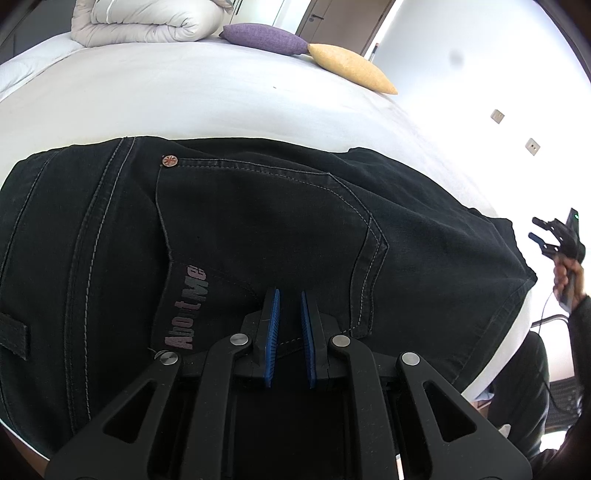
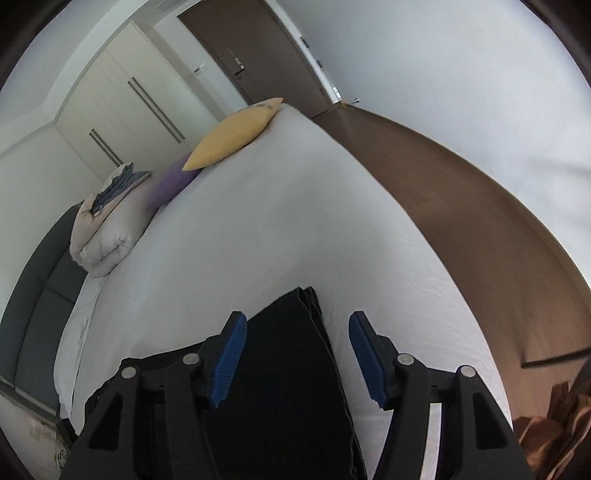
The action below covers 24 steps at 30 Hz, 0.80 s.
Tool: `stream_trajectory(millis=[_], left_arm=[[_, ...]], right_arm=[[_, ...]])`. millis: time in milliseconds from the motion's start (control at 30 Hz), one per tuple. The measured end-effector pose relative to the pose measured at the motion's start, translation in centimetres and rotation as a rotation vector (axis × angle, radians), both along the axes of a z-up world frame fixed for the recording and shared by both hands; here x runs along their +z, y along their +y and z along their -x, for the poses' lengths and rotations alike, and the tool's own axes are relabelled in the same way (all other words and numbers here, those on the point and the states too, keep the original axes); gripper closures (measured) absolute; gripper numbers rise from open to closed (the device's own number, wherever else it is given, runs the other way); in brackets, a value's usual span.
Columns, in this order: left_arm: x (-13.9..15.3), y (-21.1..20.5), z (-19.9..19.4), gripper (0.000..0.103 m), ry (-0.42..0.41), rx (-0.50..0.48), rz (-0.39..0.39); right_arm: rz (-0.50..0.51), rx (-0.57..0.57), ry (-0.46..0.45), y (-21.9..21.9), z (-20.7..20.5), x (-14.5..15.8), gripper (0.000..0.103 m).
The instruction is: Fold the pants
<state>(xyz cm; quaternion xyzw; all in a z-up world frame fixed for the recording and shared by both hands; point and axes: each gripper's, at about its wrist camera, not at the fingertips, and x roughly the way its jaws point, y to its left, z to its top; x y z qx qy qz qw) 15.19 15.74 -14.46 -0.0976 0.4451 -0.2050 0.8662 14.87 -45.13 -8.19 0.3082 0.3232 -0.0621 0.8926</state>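
Note:
Black denim pants [image 1: 258, 221] lie folded on a white bed [image 1: 184, 103], back pocket and a pink printed logo facing up. My left gripper [image 1: 290, 297] sits low over the pocket, its blue pads almost together with only a thin slit between them; the cloth around them lies flat. In the right wrist view the folded pants [image 2: 288, 369] lie below my right gripper [image 2: 297, 321], which is open and lifted clear of them, with nothing between its pads. The right gripper [image 1: 541, 234], held in a hand, also shows at the right edge of the left wrist view, beyond the end of the pants.
A rolled white duvet [image 1: 140, 22], a purple pillow [image 1: 266, 37] and a yellow pillow [image 1: 351, 68] sit along the far side of the bed. Brown floor [image 2: 461, 221] runs past the bed's right edge, with a dark door [image 2: 255, 51] and a wardrobe [image 2: 122, 99] behind.

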Motion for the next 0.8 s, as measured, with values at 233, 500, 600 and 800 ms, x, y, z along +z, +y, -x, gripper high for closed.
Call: stream_trajectory(millis=[233, 500, 600, 800], left_arm=[[-0.1, 0.2, -0.1, 0.091, 0.006, 0.0, 0.016], [-0.3, 0.5, -0.4, 0.091, 0.011, 0.001, 0.03], [-0.3, 0.6, -0.4, 0.091, 0.012, 0.001, 0.031], [-0.3, 0.6, -0.4, 0.091, 0.012, 0.0, 0.031]], right_arm=[[0.125, 0.146, 0.109, -0.7, -5.7, -2.4, 0.051], [0.111, 0.195, 0.157, -0.9, -5.4, -5.0, 0.065], [0.141, 0.201, 0.165, -0.7, -5.4, -5.1, 0.075], [0.237, 0.143, 0.168, -0.2, -5.1, -4.5, 0.101]])
